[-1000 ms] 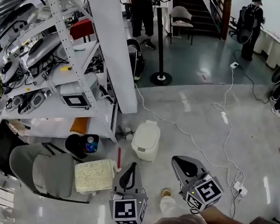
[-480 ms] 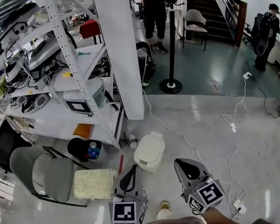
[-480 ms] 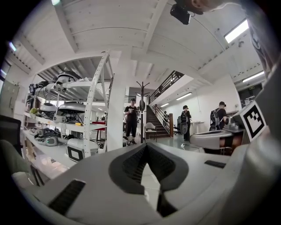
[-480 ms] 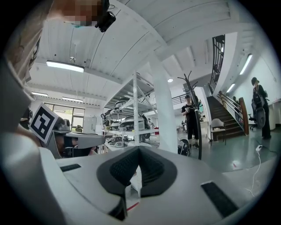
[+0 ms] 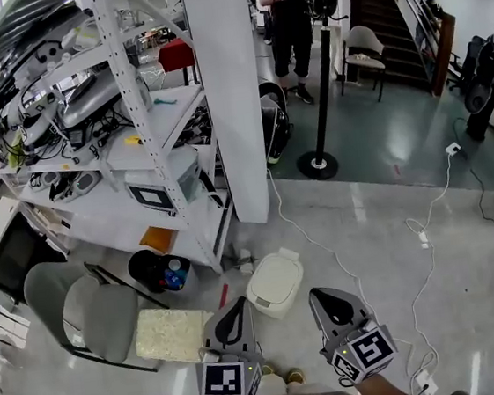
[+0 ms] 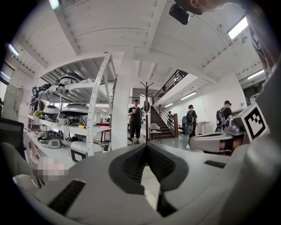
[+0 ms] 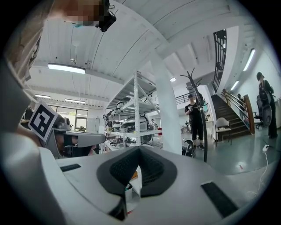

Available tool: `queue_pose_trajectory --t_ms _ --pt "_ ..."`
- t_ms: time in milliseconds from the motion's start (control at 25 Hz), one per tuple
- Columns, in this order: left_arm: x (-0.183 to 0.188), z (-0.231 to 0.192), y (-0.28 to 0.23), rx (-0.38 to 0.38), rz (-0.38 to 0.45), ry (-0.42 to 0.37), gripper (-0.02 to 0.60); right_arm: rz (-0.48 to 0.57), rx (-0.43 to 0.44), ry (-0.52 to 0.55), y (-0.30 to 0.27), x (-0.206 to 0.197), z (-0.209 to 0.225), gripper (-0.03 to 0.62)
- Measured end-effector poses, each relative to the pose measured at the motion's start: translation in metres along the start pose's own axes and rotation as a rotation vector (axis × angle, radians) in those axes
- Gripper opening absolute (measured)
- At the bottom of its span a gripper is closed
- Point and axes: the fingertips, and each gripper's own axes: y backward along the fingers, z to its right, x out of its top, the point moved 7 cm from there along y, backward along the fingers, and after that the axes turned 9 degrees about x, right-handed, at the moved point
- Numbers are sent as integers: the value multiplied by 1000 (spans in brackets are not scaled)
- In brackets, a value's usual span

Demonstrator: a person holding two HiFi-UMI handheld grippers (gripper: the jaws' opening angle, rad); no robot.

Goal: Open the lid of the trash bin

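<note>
The white trash bin [image 5: 276,284] stands on the glossy floor in the head view, its lid down. It sits just beyond and between my two grippers, apart from both. My left gripper [image 5: 233,303] points at the bin's near left side, jaws together with nothing in them. My right gripper [image 5: 319,295] is to the bin's right, also shut and holding nothing. In the left gripper view the left gripper [image 6: 147,146] has its dark pads meeting at the tip. The right gripper view shows the same for the right gripper [image 7: 139,149]. I cannot make out the bin in either gripper view.
A white pillar [image 5: 234,96] and a loaded metal shelf rack [image 5: 134,143] rise behind the bin. Left of it are a black bucket with bottles [image 5: 161,271], a pale foam block [image 5: 172,333] and a grey chair [image 5: 83,313]. A white cable [image 5: 328,249] runs past. People stand far back.
The head view has moved forward and the bin now lies closer to both grippers. Both grippers stay shut and side by side.
</note>
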Motion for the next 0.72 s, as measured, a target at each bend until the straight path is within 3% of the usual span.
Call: queue_pose_trajectory --t_ms 520,720 --pt "-1 -17 -46 -61 -10 13 -6 15 -3 -4 -39 3 14 25" --pt "-4 -23 -60 -63 -61 31 -6 12 7 -12 -52 -4 19 25"
